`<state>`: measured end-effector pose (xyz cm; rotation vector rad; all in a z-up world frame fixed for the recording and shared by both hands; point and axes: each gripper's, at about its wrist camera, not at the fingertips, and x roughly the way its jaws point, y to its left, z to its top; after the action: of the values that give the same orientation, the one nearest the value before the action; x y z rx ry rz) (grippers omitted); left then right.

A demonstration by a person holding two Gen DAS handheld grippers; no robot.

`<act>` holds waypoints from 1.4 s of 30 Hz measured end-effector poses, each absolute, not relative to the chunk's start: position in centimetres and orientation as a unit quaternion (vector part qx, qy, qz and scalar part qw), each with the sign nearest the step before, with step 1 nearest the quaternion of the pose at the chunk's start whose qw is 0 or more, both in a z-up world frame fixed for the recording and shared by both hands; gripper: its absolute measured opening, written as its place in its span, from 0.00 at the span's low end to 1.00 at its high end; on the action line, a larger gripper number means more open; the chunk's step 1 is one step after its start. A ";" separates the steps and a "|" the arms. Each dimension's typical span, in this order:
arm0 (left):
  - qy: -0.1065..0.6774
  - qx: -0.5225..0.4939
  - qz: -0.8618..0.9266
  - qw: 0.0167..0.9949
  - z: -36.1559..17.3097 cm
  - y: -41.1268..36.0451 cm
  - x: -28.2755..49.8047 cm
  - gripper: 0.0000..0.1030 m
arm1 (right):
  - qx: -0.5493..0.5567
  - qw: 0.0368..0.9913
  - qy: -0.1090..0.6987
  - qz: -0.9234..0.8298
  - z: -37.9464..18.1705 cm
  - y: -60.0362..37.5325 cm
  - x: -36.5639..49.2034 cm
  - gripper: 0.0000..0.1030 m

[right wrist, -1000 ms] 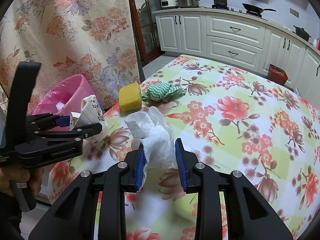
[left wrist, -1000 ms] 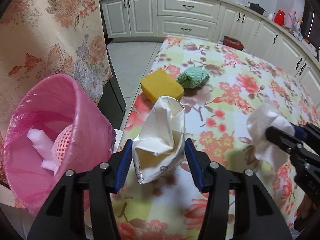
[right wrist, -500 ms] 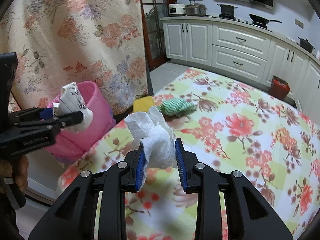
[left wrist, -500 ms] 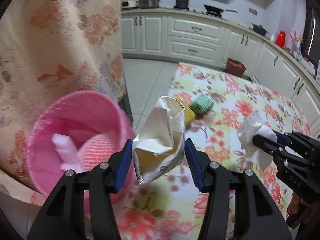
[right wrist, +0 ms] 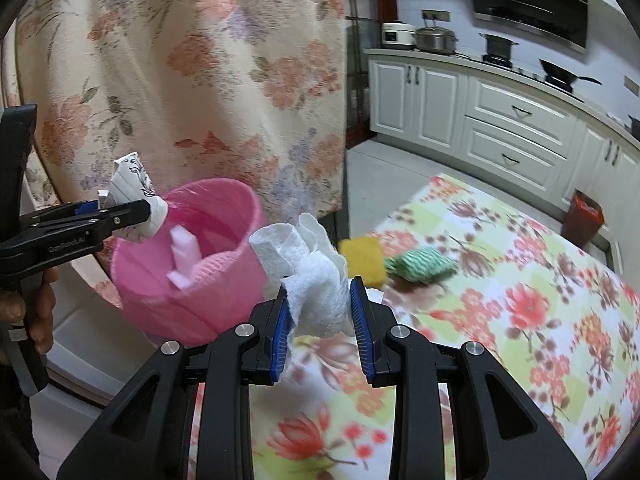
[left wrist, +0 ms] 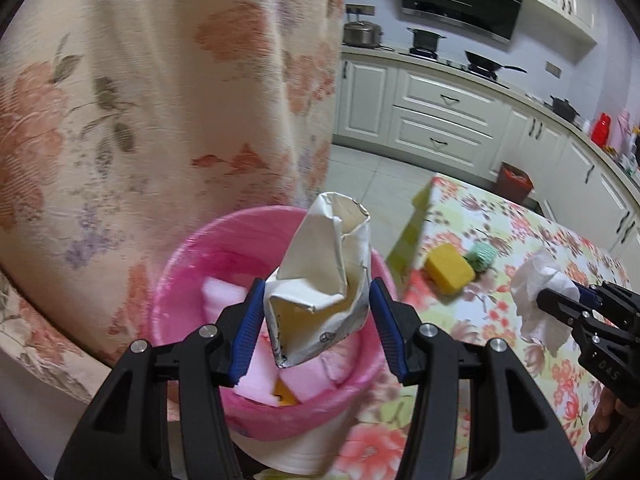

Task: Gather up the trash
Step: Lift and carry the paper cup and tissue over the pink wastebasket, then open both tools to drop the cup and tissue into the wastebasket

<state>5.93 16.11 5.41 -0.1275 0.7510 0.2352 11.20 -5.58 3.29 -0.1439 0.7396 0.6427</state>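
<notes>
A crumpled carton (left wrist: 320,280) is being gripped in the left gripper's (left wrist: 316,320) jaws over the pink bin (left wrist: 180,264) beside the worktop's (right wrist: 520,280) corner; release is needed next. A tissue (right wrist: 312,276) is being clamped by the right gripper (right wrist: 320,312).

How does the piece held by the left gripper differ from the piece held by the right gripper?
The crushed carton in the left gripper is stiff, creased card with print; the paper towel in the right gripper is soft, plain white, crumpled. The crushed carton hangs over the pink bin; the paper towel is beside it. Both are clamped.
</notes>
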 end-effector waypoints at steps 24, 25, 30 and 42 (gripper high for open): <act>0.355 -0.081 0.151 0.919 5.8 22.8 7.8 0.50 | -0.103 0.852 0.354 0.372 4.0 6.2 12.6 0.28; 0.355 -0.081 0.152 0.919 5.7 22.9 8.1 0.50 | -0.103 0.851 0.355 0.372 3.9 6.4 12.8 0.28; 0.357 -0.082 0.153 0.918 5.6 23.4 9.4 0.50 | -0.093 0.849 0.363 0.373 3.4 7.3 13.9 0.28; 0.365 -0.089 0.157 0.913 5.1 24.5 12.0 0.51 | -0.073 0.842 0.382 0.375 2.5 8.5 15.9 0.29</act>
<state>12.01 24.50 5.10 -0.1823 0.7517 0.3238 15.89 8.49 2.48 -0.1548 0.8065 0.7928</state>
